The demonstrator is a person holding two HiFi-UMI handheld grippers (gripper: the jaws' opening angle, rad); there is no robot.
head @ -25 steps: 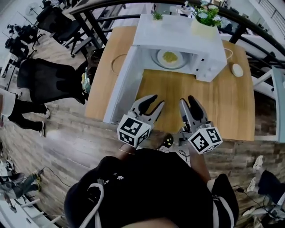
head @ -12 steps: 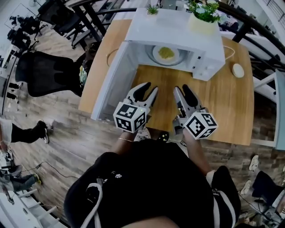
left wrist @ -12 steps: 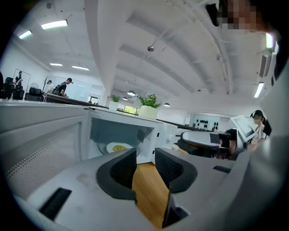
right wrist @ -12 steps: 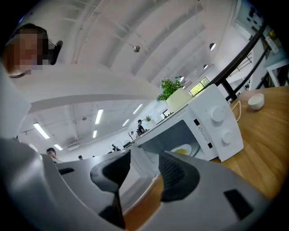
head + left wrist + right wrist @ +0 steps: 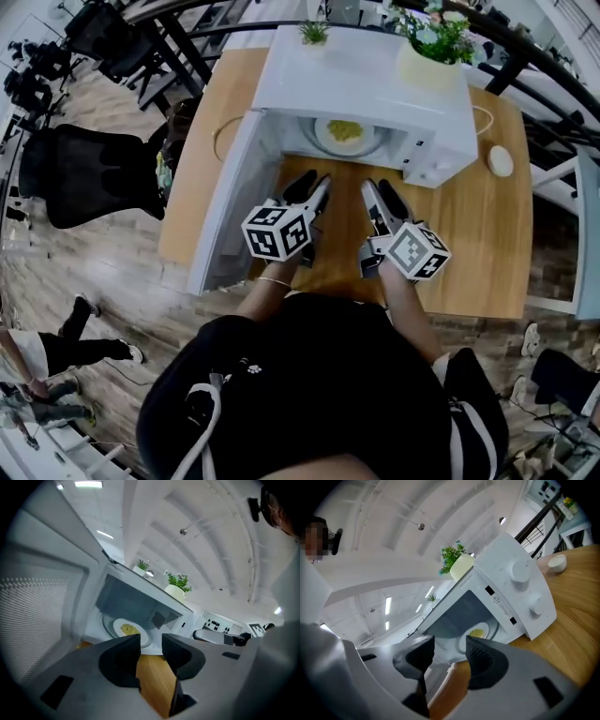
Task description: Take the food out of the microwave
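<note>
A white microwave (image 5: 366, 80) stands on the wooden table (image 5: 473, 234), its door (image 5: 228, 220) swung open to the left. Inside lies a white plate with yellow food (image 5: 345, 134), also seen as the plate (image 5: 127, 630) in the left gripper view and the plate (image 5: 477, 633) in the right gripper view. My left gripper (image 5: 316, 187) and right gripper (image 5: 378, 191) hover side by side just in front of the opening, short of the plate. The left gripper (image 5: 151, 643) is open, its jaws have just been opening, and nothing is between them. The right gripper (image 5: 450, 645) is open and empty.
A potted plant in a pale pot (image 5: 433, 45) and a smaller plant (image 5: 313, 32) stand on the microwave's top. A small white round object (image 5: 500, 160) lies on the table to the right. Black office chairs (image 5: 89, 173) stand on the floor at the left.
Both grippers have moved forward over the table toward the microwave's opening and rolled a little; they now sit close to its front edge.
</note>
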